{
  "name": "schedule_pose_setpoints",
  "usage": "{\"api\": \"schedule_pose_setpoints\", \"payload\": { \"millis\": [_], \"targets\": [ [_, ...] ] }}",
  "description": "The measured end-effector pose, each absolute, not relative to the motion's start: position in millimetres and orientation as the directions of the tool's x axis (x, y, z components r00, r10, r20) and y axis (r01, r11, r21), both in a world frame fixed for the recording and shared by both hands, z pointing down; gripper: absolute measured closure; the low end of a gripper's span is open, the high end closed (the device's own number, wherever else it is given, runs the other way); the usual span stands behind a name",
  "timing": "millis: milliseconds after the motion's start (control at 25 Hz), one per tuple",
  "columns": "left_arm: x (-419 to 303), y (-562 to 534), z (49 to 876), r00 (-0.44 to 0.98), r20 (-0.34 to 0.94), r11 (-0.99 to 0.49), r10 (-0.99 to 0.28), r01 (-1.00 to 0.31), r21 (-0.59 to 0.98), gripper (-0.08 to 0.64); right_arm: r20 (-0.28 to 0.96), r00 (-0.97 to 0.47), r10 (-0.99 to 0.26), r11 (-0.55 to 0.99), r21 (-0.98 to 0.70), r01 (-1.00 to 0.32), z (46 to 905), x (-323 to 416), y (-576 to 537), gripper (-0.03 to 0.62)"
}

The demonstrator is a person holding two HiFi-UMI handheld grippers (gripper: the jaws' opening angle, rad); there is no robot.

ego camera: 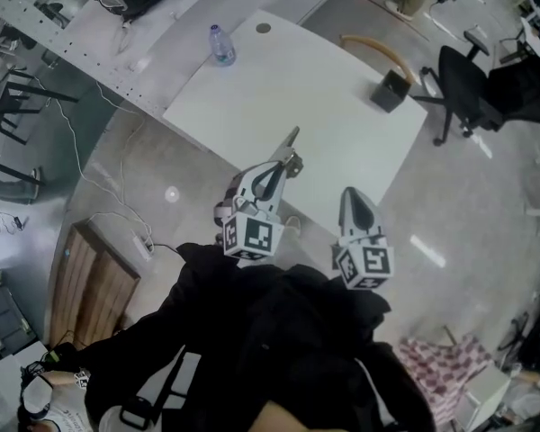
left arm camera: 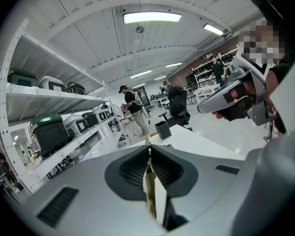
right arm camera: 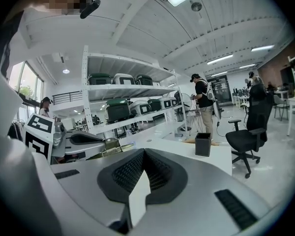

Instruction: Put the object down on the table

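My left gripper (ego camera: 285,163) is shut on a thin flat olive-brown strip (ego camera: 292,139), which pokes out past the jaw tips over the near edge of the white table (ego camera: 324,124). In the left gripper view the strip (left arm camera: 149,181) stands edge-on between the closed pads, with its tip above them. The right gripper view shows the same strip (right arm camera: 104,153) in the left gripper's jaws at the left. My right gripper (ego camera: 350,194) hangs beside it, off the table's near corner, its jaws shut (right arm camera: 144,152) with nothing between them.
A water bottle (ego camera: 221,45) stands at the table's far left and a black pen holder (ego camera: 390,91) at its right edge. A black office chair (ego camera: 463,88) sits beyond. Shelves with appliances (right arm camera: 118,107) run along the left, and a person (right arm camera: 204,107) stands there.
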State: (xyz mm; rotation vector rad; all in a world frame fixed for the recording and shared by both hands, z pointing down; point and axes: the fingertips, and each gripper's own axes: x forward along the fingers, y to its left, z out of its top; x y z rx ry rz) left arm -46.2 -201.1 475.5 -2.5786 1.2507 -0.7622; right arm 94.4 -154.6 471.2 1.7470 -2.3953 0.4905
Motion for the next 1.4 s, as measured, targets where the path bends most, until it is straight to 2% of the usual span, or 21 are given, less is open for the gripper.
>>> {"api": "schedule_pose_setpoints", "payload": {
  "millis": [800,1400],
  "targets": [
    [-16.2,-287.2,566.9,0.437,0.534,-0.690,-0.724,-0.475,-0.546,0.535,0.371,-0.365,-0.854,0.310,-0.201,-0.929,514.0,109.8,-205.5,0.591],
    [-6.1,-314.0,629.4,0.412,0.609,-0.735,-0.678,-0.368,-0.569,0.535,0.412,-0.366,-0.834,0.306,-0.207,-0.929,536.1,112.0,-212.2,0.590]
  ]
}}
